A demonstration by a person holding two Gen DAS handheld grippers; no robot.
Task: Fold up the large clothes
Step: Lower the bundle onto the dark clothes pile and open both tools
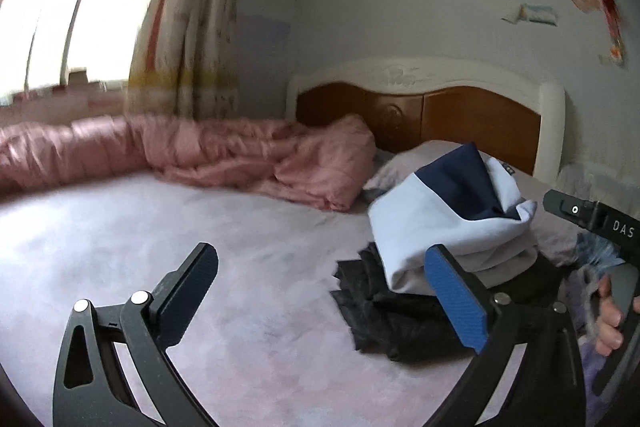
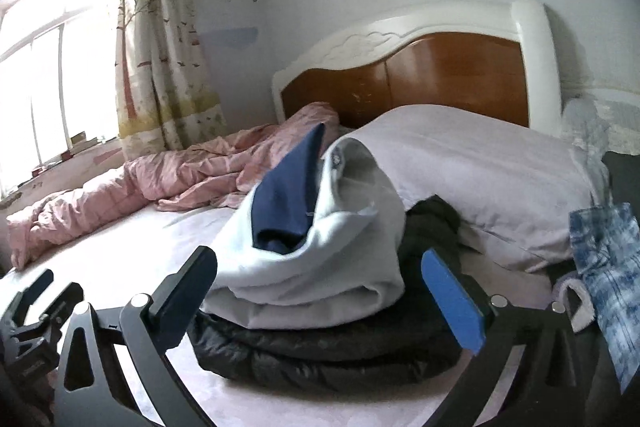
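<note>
A folded white and navy garment (image 1: 440, 219) lies on top of a folded black puffy jacket (image 1: 384, 311) on the pale pink bed (image 1: 200, 267). My left gripper (image 1: 320, 299) is open and empty, to the left of the stack. In the right wrist view the same white and navy garment (image 2: 316, 247) sits on the black jacket (image 2: 320, 343), just ahead of my open, empty right gripper (image 2: 320, 303). The right gripper's body shows at the right edge of the left wrist view (image 1: 600, 227).
A crumpled pink quilt (image 1: 200, 155) lies along the far side of the bed. A lilac pillow (image 2: 472, 163) rests against the wooden headboard (image 2: 440, 75). A blue and white patterned cloth (image 2: 608, 267) hangs at the right. A window and curtain (image 2: 160, 47) stand at the left.
</note>
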